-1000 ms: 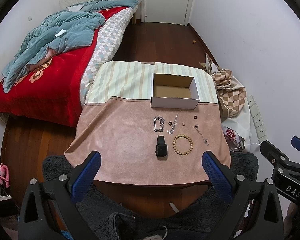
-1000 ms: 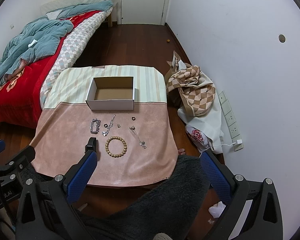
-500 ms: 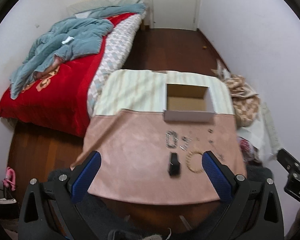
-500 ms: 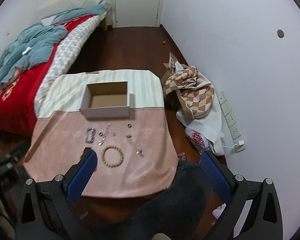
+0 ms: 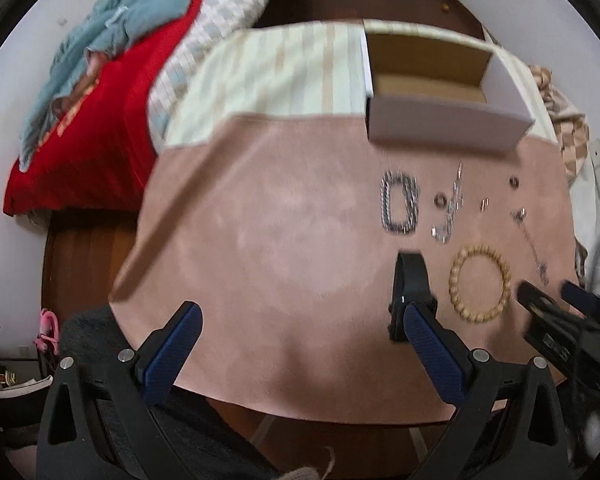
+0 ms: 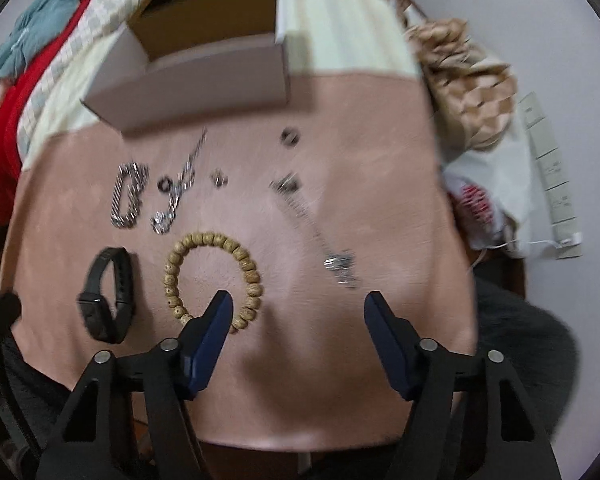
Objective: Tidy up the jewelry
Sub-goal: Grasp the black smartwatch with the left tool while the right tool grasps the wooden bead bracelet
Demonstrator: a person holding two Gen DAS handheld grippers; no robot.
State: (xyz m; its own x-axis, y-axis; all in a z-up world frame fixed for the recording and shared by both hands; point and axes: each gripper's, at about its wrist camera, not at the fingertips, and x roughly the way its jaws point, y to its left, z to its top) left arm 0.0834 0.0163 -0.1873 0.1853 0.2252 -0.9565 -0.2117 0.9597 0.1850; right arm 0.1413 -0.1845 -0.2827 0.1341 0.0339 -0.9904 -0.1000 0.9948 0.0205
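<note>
On the desk: what I read from both wrist views, largest to smallest.
Desk (image 5: 259,240): fills far more of both views than a second ago; I've brought both cameras down and forward over the pink cloth. Approach phase, nothing picked yet.
Box (image 5: 444,120): open cardboard box at the far side of the desk, on the seam between striped and pink cloth. Looks empty, so I judge the task at zero items sorted.
Left hand-held gripper (image 5: 300,336): jaws spread wide, holding nothing. Now low over the near edge; its right finger overlaps the black watch (image 5: 410,280) in view, contact not confirmed.
Right hand-held gripper (image 6: 297,320): jaws apart, empty. Narrower gap than half a second ago. Left finger tip sits over the near rim of the bead bracelet (image 6: 211,276).
Bead bracelet: flat, just right of the watch, same spot as earlier.
Chain bracelet (image 6: 127,200): behind the watch, near the box, unmoved.
Necklaces: one (image 6: 177,196) beside the chain bracelet, one (image 6: 316,228) running diagonally at the right.
Rings (image 6: 289,137): small, blurred, between necklaces and box.
Meaning: bead bracelet looks like the right side's first pick, watch the left's. Motion blur is heavy.
</note>
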